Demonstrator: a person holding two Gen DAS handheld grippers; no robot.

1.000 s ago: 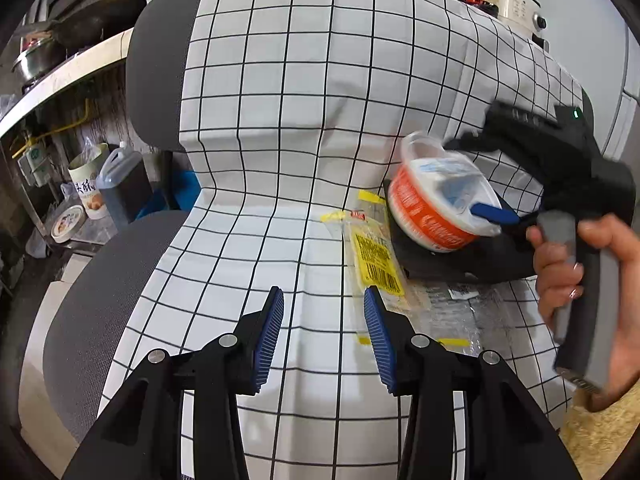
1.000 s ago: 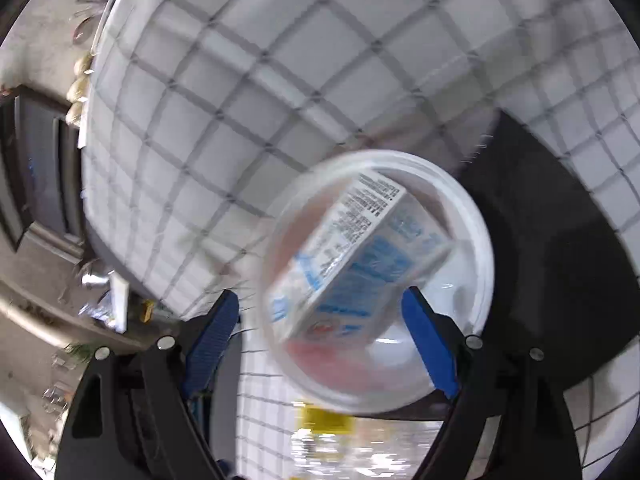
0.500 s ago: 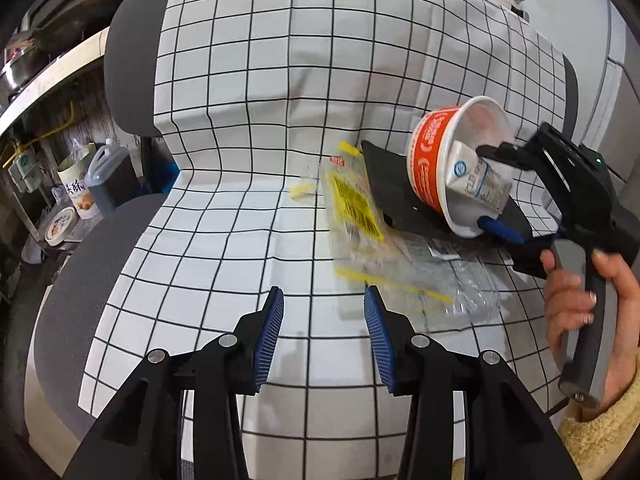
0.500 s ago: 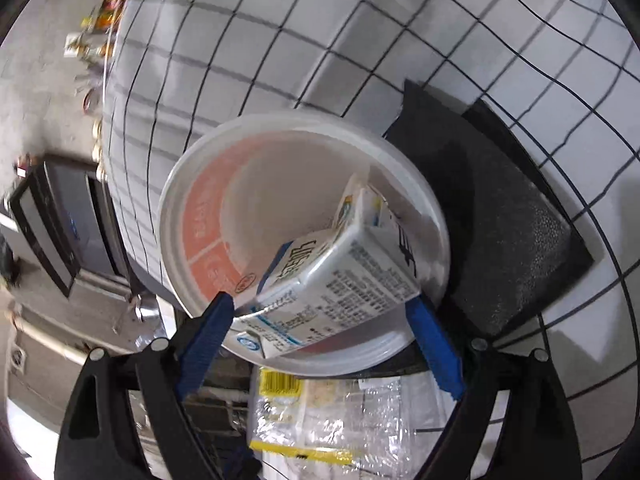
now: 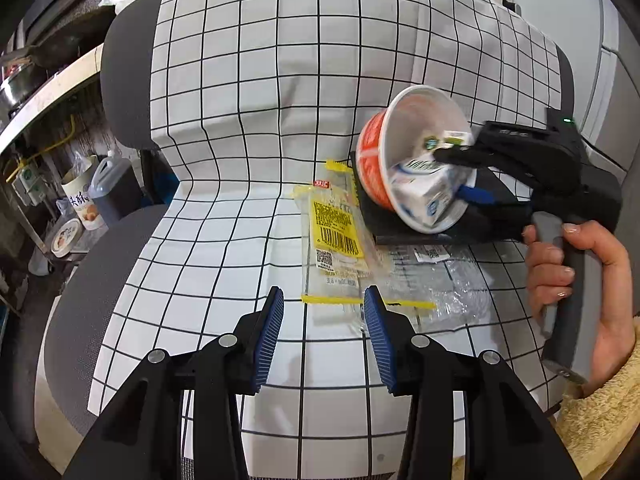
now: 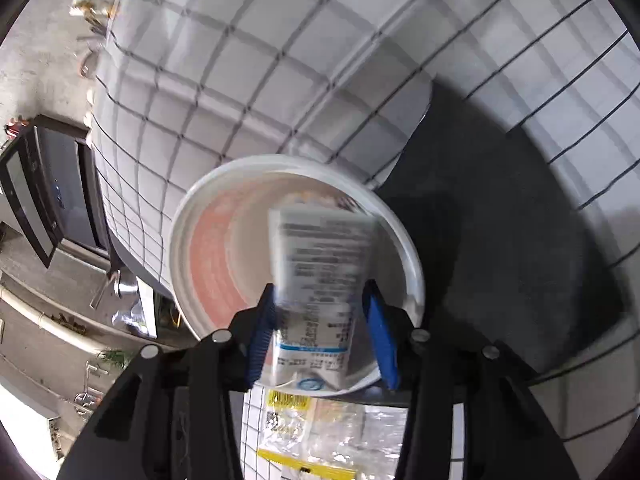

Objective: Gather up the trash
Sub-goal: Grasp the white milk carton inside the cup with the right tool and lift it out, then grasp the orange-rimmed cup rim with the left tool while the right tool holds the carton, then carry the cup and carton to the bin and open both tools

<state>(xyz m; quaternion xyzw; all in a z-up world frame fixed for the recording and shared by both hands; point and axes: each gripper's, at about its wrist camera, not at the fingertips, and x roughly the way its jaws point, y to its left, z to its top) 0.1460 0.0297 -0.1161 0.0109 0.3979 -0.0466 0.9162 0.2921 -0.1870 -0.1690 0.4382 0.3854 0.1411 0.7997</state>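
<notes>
Two hand-held grippers in frame. Left hand-held gripper (image 5: 323,324), lower centre of the left wrist view: jaws partly open, blue pads apart, nothing between them. It hangs over the near edge of a clear plastic wrapper (image 5: 340,240) with a yellow label and barcode, lying flat on the checked cloth (image 5: 240,140). Contact with the wrapper cannot be confirmed.

Right hand-held gripper (image 6: 320,320), gripped by a hand (image 5: 576,276) at the right edge of the left wrist view; a fuzzy cream sleeve (image 5: 600,412) shows below it. Its jaws are closing. Between them: a white and blue milk carton (image 6: 320,276), which lies inside a white-and-orange paper bowl (image 5: 408,160). In the right wrist view the left pad sits at the carton's side; the right pad stands at the bowl's rim, a narrow gap to the carton visible. Frame blurred here, so a firm pinch cannot be read.

Bowl is tipped on its side, mouth toward the right gripper, centre-right of the left wrist view. It rests over a black flat pad (image 5: 420,234) that lies on the cloth, just right of the wrapper. A second crinkled clear wrapper (image 5: 444,284) lies below the pad, lower right.

Cloth drapes over a grey chair (image 5: 124,80). Cluttered shelves and a white jug (image 5: 112,184) at left edge.
</notes>
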